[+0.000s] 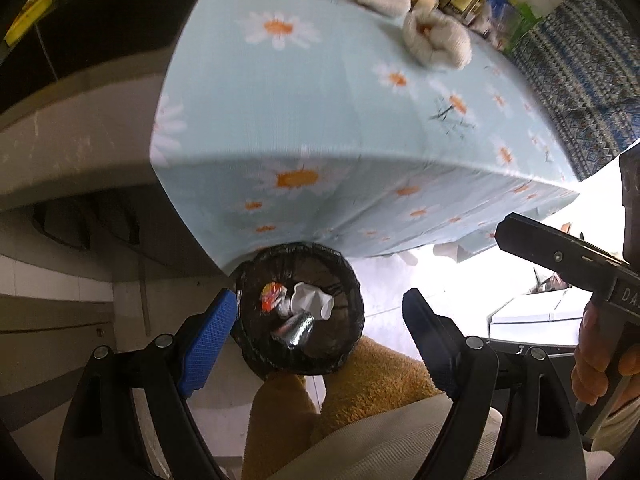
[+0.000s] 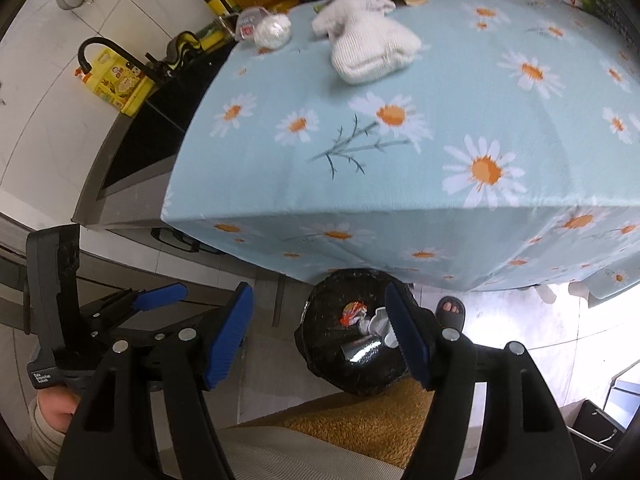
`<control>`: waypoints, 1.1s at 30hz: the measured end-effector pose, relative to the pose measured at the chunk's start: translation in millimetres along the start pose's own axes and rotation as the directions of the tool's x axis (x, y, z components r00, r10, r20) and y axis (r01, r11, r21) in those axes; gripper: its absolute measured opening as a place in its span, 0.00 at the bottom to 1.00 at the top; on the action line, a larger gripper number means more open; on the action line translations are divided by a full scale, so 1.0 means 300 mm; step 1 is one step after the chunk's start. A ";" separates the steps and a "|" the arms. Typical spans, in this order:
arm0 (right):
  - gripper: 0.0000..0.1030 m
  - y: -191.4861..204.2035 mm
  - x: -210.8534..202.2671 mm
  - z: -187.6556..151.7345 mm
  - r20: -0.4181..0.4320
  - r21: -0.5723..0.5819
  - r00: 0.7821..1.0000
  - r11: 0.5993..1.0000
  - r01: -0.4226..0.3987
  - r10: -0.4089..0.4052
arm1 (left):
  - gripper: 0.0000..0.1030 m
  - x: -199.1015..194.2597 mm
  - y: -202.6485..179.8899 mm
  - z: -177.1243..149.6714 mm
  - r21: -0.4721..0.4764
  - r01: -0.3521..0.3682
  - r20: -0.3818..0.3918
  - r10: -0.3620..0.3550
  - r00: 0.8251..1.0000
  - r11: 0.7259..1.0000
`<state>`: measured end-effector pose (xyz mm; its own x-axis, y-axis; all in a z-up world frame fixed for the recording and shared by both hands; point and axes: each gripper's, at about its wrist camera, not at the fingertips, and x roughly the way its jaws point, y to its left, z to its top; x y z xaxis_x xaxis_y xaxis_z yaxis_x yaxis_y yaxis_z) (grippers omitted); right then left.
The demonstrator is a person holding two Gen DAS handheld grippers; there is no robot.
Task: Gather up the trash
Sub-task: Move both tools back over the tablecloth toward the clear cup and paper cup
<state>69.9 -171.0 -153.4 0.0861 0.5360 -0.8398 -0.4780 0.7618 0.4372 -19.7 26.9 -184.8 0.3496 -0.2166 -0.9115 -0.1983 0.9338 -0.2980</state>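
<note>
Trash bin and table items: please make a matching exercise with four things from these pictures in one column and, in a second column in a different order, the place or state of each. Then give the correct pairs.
Things
1. silver foil wrapper
2. white folded cloth
3. yellow oil jug
4. right gripper

Places or states
A. on the counter beside the dark sink
B. open, nothing between its fingers
C. inside the black-lined bin
D. lying on the daisy tablecloth

Pairs: 1-C, 2-D, 3-A, 4-B
</note>
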 end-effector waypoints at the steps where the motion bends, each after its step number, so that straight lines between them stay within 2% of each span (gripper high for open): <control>1: 0.66 0.001 -0.011 0.002 0.010 0.000 1.000 1.000 0.003 -0.003 | 0.80 -0.012 0.001 0.004 0.003 0.000 0.011 0.000 1.000 1.000; 11: 0.69 -0.004 -0.149 0.060 0.133 0.039 0.990 0.999 0.029 -0.034 | 0.80 -0.133 0.004 0.081 0.029 0.021 0.124 -0.024 0.992 0.999; 19: 0.70 -0.023 -0.231 0.141 0.191 0.028 0.979 0.997 0.069 -0.073 | 0.80 -0.213 -0.002 0.187 0.048 0.009 0.185 -0.018 0.983 0.999; 21: 0.84 -0.035 -0.245 0.179 0.205 0.029 0.976 0.997 0.071 -0.076 | 0.80 -0.219 -0.005 0.220 0.045 -0.003 0.196 -0.006 0.981 0.999; 28: 0.86 -0.098 -0.265 0.341 0.230 -0.009 0.972 0.999 0.054 -0.050 | 0.81 -0.241 0.001 0.346 -0.002 -0.044 0.225 0.044 0.973 0.999; 30: 0.89 -0.114 -0.268 0.386 0.235 -0.020 0.971 0.998 0.053 -0.047 | 0.86 -0.255 -0.002 0.394 -0.019 -0.073 0.239 0.075 0.968 0.997; 33: 0.90 -0.142 -0.282 0.477 0.236 -0.028 0.971 0.999 0.035 -0.027 | 0.86 -0.282 -0.008 0.469 -0.043 -0.081 0.271 0.089 0.958 0.996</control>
<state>207.9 -196.9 -55.1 0.3034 0.5857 -0.7516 -0.4993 0.7695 0.3982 80.1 83.1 -67.0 0.5655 -0.0468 -0.8234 -0.2651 0.9351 -0.2353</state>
